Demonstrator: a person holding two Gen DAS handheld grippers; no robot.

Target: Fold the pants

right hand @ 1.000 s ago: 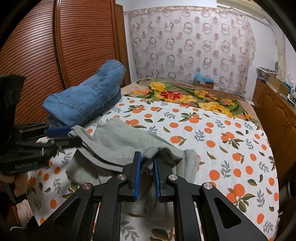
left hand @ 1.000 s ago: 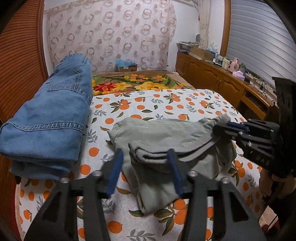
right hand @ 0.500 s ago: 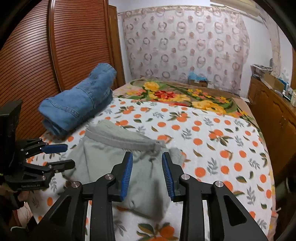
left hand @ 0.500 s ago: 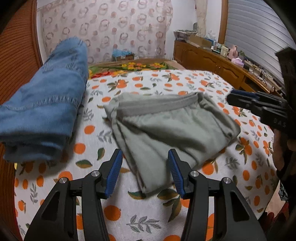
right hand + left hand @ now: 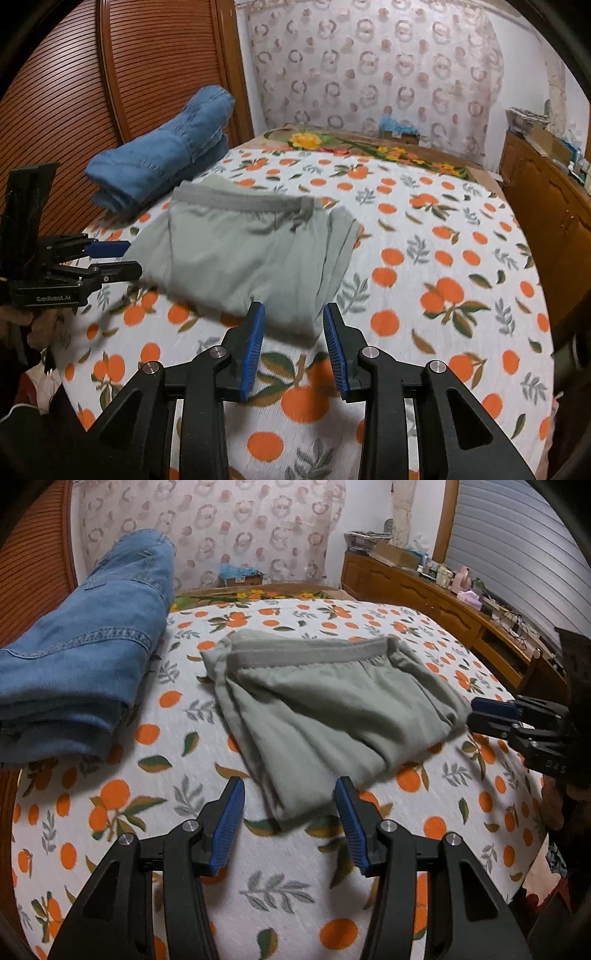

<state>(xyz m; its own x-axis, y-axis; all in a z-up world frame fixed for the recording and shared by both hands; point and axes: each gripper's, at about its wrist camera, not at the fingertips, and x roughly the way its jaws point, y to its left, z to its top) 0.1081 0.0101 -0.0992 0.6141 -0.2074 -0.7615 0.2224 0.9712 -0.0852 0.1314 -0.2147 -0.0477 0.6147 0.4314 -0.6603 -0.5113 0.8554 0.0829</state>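
The grey-green pants (image 5: 325, 709) lie folded flat on the orange-print bedspread (image 5: 147, 812), with the waistband along the far edge. My left gripper (image 5: 290, 790) is open just in front of the pants' near corner, and its pads do not press the cloth. In the right wrist view the pants (image 5: 243, 251) fill the middle. My right gripper (image 5: 293, 314) is open at their near edge and holds nothing. From the left wrist view the right gripper (image 5: 480, 716) sits beside the pants' right edge. The left gripper (image 5: 125, 256) sits beside their left edge.
Folded blue jeans (image 5: 81, 653) lie on the bed to the left of the pants, against a slatted wooden wardrobe door (image 5: 74, 92). A wooden dresser (image 5: 424, 594) with clutter on top runs along the right wall. A patterned curtain hangs behind the bed.
The right gripper, which was shut on a raised fold of the pants, has opened and let go. The pants now lie flat, and both grippers have drawn back to the near edges.
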